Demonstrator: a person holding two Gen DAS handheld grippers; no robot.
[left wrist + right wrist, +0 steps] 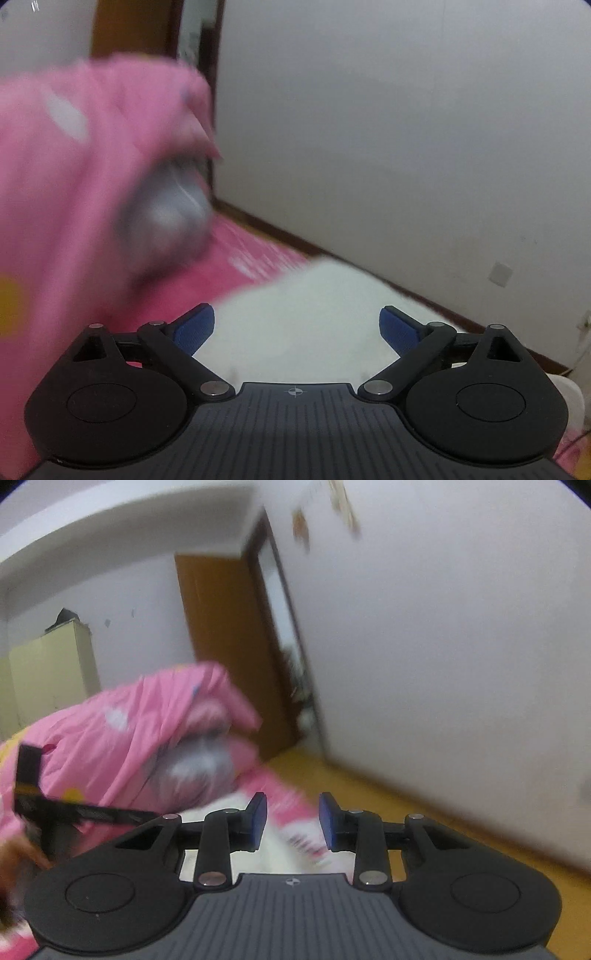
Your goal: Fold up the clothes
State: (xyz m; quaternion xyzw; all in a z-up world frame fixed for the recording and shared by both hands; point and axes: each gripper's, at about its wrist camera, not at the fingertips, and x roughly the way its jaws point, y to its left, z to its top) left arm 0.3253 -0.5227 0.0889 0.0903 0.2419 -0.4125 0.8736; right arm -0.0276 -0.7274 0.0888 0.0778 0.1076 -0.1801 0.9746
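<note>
Left gripper [297, 325] jaws wide apart, empty; right gripper [293, 821] narrowly parted, empty. Pink bedding [55, 192] blurred (printing on pink sheet [306, 843] unreadable), grey lump [170, 214] unidentifiable

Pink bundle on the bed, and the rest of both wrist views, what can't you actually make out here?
- Pink bundle: motion-blurred in both views; garment or quilt, cannot tell.
- Grey patch inside it: smeared, identity unclear.
- White cloth: its near part hidden behind the left gripper; shape unknown.
- Black object, right wrist view: blurred, cut off at the left edge.
- Right gripper: open, holding nothing; pink printed fabric beyond is blurred.
</note>
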